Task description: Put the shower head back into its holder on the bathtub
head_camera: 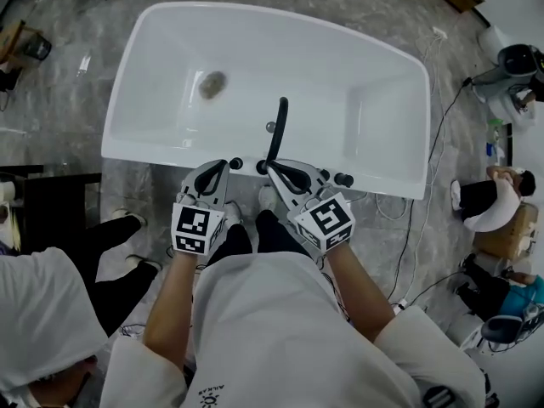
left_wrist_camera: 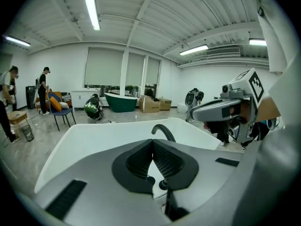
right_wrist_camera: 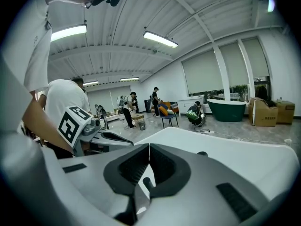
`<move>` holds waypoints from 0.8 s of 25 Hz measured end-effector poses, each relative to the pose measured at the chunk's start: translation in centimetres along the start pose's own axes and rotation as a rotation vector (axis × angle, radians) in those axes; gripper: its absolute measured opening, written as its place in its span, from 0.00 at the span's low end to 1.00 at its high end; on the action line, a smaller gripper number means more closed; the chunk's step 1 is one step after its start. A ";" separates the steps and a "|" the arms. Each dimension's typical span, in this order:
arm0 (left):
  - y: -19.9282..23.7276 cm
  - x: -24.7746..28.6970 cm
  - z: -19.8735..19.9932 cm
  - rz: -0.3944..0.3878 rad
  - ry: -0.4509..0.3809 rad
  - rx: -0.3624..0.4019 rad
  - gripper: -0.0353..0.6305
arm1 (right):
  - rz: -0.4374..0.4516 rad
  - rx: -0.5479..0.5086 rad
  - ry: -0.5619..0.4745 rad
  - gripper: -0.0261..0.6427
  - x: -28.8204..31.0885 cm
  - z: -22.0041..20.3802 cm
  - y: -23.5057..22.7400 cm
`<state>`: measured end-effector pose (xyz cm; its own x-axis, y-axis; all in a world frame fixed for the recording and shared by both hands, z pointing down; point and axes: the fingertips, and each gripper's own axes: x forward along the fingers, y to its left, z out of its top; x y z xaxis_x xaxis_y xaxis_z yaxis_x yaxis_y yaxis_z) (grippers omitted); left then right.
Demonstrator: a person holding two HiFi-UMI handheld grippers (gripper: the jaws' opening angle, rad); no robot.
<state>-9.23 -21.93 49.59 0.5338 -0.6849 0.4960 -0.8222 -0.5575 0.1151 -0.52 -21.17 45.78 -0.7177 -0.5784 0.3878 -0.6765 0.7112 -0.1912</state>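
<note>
A white bathtub [head_camera: 170, 36] fills the head view, with a drain [head_camera: 212, 83] in its floor. On its near rim a black curved spout [head_camera: 278, 130] rises among black knobs [head_camera: 235, 163]. I cannot pick out a shower head or its holder in any view. My left gripper [head_camera: 223, 167] hangs just over the near rim, left of the spout, jaws shut and empty. Right beside the spout's foot, my right gripper [head_camera: 272, 170] is also shut on nothing. In the left gripper view the closed pads [left_wrist_camera: 141, 161] meet below the spout [left_wrist_camera: 163, 131]. The right gripper view shows pads [right_wrist_camera: 136, 166] pressed together.
Cables [head_camera: 438, 134] trail over the marble floor right of the tub. A person [head_camera: 493, 198] sits at the right and another person [head_camera: 42, 313] stands close at the lower left. A green tub [left_wrist_camera: 121, 101] and chairs stand far across the room.
</note>
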 end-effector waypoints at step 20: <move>1.1 -8.9 8.6 0.064 -0.181 0.021 0.07 | -0.012 -0.030 -0.153 0.06 -4.4 7.1 2.0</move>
<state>-13.22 -20.51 37.91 0.5091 -0.7914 0.3385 -0.8523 -0.5185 0.0697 0.07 -20.05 37.27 -0.7281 -0.6394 0.2471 -0.6814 0.7142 -0.1599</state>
